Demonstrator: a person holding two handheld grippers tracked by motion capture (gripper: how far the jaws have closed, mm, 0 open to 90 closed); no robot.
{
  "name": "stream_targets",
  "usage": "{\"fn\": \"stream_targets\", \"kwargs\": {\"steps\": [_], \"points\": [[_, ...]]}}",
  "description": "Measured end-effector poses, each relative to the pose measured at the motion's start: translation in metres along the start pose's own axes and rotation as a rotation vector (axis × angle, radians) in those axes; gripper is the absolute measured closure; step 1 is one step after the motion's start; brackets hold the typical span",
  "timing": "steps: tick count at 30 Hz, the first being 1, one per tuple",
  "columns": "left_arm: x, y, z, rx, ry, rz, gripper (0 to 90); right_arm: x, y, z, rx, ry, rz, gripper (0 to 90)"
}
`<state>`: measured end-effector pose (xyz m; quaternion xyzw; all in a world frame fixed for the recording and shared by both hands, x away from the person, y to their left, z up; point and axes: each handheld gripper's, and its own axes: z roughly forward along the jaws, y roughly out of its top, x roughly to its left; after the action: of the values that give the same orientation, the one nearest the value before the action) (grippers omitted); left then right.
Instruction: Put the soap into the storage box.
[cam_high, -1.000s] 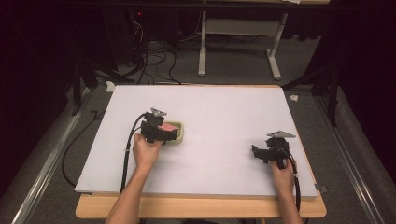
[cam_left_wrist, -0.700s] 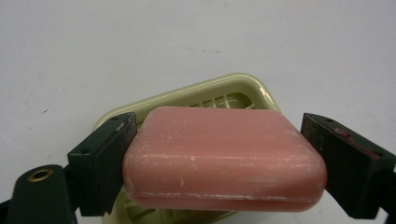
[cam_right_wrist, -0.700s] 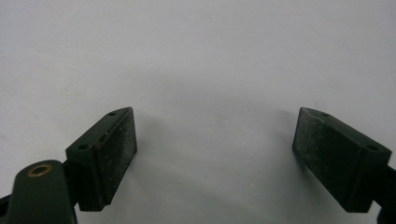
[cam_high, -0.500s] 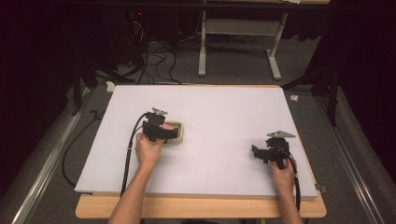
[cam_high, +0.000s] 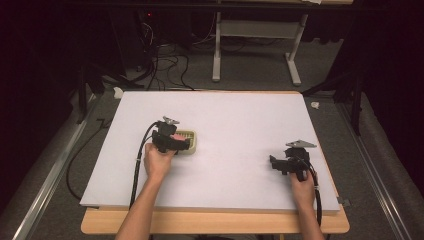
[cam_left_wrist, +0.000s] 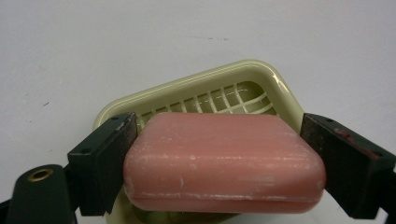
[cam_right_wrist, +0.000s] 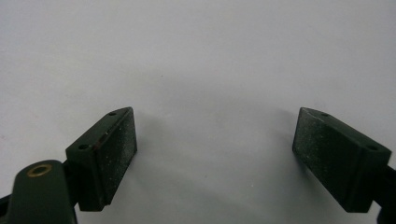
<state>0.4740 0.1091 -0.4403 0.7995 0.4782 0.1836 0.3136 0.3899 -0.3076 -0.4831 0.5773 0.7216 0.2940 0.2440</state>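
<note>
A pink bar of soap (cam_left_wrist: 224, 161) sits between the jaws of my left gripper (cam_left_wrist: 218, 129), which is shut on it, one pad against each end. The soap is over a pale green soap dish (cam_left_wrist: 261, 70) with a grid floor; I cannot tell whether it rests in the dish or hangs just above it. In the high view the left gripper (cam_high: 176, 143) is at the dish (cam_high: 191, 136), left of the board's middle. My right gripper (cam_high: 276, 164) rests near the front right, and its jaws stand open over bare white surface (cam_right_wrist: 215, 121).
The white board (cam_high: 240, 115) covers a wooden table whose front edge (cam_high: 215, 224) shows below it. Cables trail from both grippers off the front. Beyond the table are a dark floor, cables and a desk's legs (cam_high: 216, 55).
</note>
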Motion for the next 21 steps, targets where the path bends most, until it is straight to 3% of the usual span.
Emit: {"fn": "stream_targets", "kwargs": {"steps": [11, 21], "points": [[0.0018, -0.0025, 0.0027, 0.008, 0.016, -0.005, 13.7, 0.0000, 0.0000, 0.0000, 0.000, 0.000, 0.000, 14.4], [0.0006, -0.0027, 0.0055, 0.002, 0.044, 0.016, 13.4, 0.0000, 0.0000, 0.0000, 0.000, 0.000, 0.000, 14.4]]}}
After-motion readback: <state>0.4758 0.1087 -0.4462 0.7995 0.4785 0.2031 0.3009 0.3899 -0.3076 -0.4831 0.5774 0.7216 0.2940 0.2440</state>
